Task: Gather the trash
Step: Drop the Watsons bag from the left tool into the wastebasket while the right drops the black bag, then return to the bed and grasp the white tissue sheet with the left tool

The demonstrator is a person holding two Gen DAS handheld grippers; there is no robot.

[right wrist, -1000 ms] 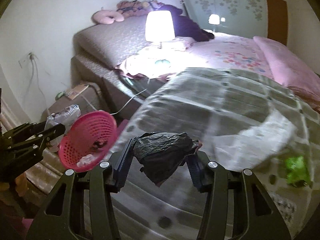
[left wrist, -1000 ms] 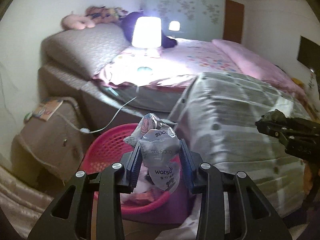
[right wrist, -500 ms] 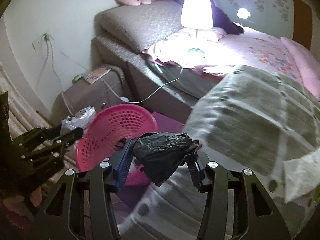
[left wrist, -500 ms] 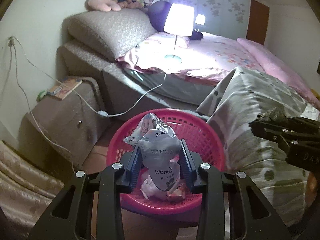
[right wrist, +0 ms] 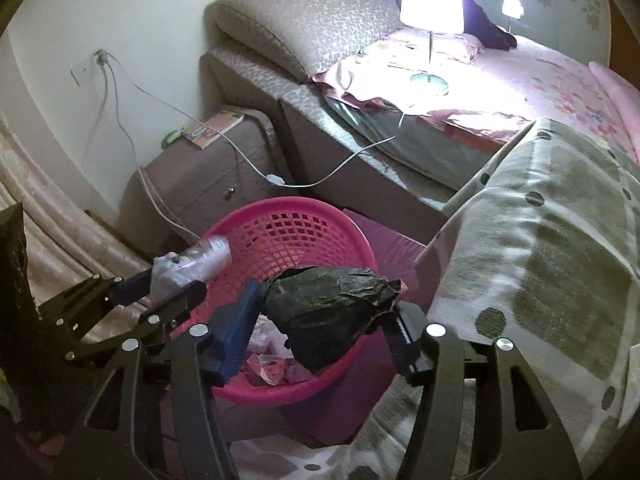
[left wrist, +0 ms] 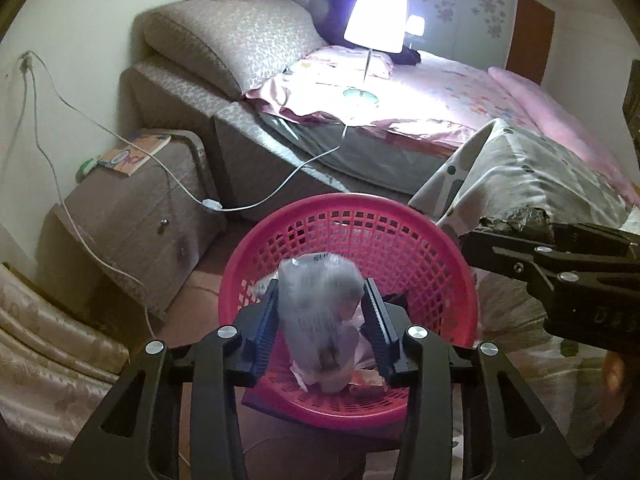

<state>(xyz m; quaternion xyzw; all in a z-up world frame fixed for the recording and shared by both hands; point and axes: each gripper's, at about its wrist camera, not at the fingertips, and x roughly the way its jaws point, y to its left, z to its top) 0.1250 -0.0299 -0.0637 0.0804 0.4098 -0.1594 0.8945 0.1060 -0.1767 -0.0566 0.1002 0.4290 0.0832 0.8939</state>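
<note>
A pink mesh basket (left wrist: 348, 205) with crumpled trash in its bottom stands on the floor by the bed. My left gripper (left wrist: 320, 292) hangs over it and its jaws are opening. A silvery plastic wrapper (left wrist: 320, 320) is blurred between the blue pads, sliding down toward the basket. In the right wrist view the same wrapper (right wrist: 200, 260) pokes out of the left gripper (right wrist: 172, 292) above the basket rim (right wrist: 288, 204). My right gripper (right wrist: 324, 312) is over the basket's right half with its jaws opening. A crumpled black bag (right wrist: 332, 312) lies loose between them. From the left wrist view the right gripper (left wrist: 500, 240) and black bag (left wrist: 516, 220) show at the right.
A brown bedside cabinet (left wrist: 132, 216) with a book (left wrist: 134, 154) stands left of the basket. A white cable (left wrist: 280, 184) runs across it to the lit lamp (left wrist: 374, 24) on the bed. A grey spotted blanket (right wrist: 540, 264) hangs on the right. A purple box (right wrist: 384, 240) sits under the basket.
Both grippers swung left and down from the blanket to above the pink basket. Both pairs of jaws have widened. The wrapper has gone blurred and sunk lower, and the black bag has sagged.
</note>
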